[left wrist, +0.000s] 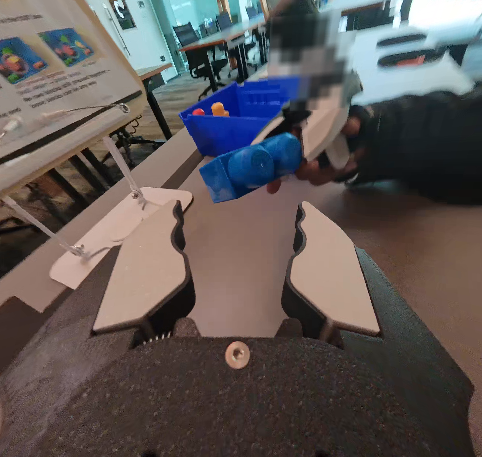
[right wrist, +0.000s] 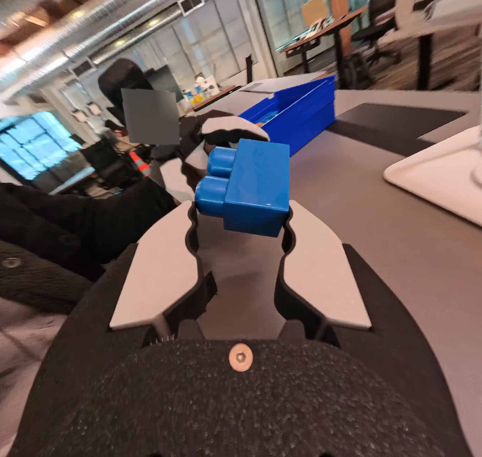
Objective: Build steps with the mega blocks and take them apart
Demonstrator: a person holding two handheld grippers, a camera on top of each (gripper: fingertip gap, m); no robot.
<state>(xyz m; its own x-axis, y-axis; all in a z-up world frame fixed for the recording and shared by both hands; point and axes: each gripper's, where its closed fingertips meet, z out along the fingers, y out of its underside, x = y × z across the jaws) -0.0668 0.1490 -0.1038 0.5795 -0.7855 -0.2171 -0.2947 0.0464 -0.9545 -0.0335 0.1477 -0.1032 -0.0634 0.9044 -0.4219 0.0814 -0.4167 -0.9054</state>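
Sideways aloft — right gripper (right wrist: 241, 205) around blue block (right wrist: 257, 188).

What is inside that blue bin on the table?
In the blue bin, the left wrist view shows an orange block and something red poking above its wall. The wall hides whatever lies lower.

From my remote station I log: an open office. Grey counter (left wrist: 234, 275) in the foreground. Wood-topped desks (left wrist: 216, 40) on black legs with black office chairs (left wrist: 187, 37) beyond. Glass partition walls (left wrist: 187, 3) with teal tint. Patterned carpet floor (left wrist: 182, 89). Exposed silver ceiling ducts (right wrist: 104, 35), recessed lights, tall gridded windows (right wrist: 221, 40), bright daylight.
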